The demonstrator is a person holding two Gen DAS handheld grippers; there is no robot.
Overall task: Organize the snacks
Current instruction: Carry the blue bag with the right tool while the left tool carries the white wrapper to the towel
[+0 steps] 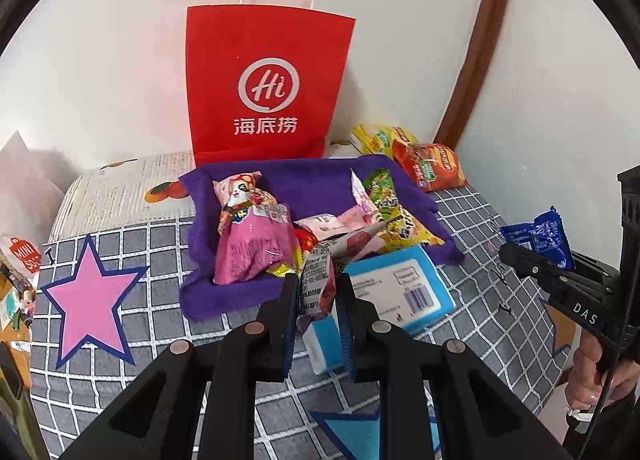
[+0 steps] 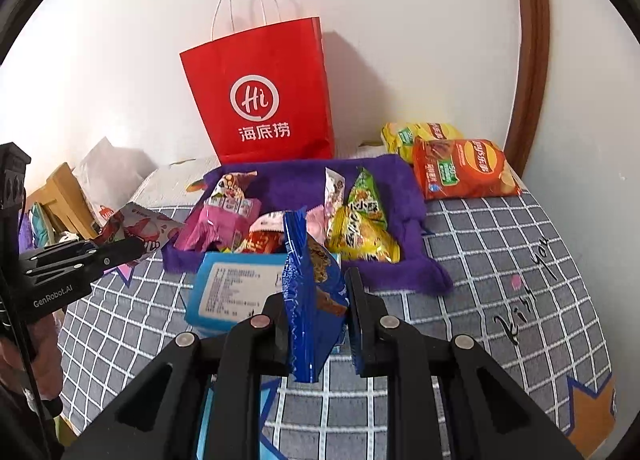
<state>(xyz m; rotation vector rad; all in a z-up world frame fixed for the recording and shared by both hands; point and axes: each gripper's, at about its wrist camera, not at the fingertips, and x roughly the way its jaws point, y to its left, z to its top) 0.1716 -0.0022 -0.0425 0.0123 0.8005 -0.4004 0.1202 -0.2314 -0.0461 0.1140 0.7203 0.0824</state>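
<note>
My left gripper (image 1: 318, 292) is shut on a red and white snack packet (image 1: 320, 280), held above the checked cloth in front of the purple tray; it also shows in the right wrist view (image 2: 138, 232). My right gripper (image 2: 318, 296) is shut on a blue snack packet (image 2: 312, 292), which also shows at the right of the left wrist view (image 1: 540, 238). The purple tray (image 1: 304, 180) holds a pink packet (image 1: 252, 244), a green and yellow packet (image 2: 360, 228) and other small snacks. A blue and white box (image 1: 400, 288) lies in front of the tray.
A red paper bag (image 1: 268, 80) stands against the wall behind the tray. An orange chip bag (image 2: 464, 168) and a yellow chip bag (image 2: 416, 134) lie at the back right. A brown door frame (image 2: 528, 60) rises at the right. A pink star (image 1: 90, 296) marks the cloth at the left.
</note>
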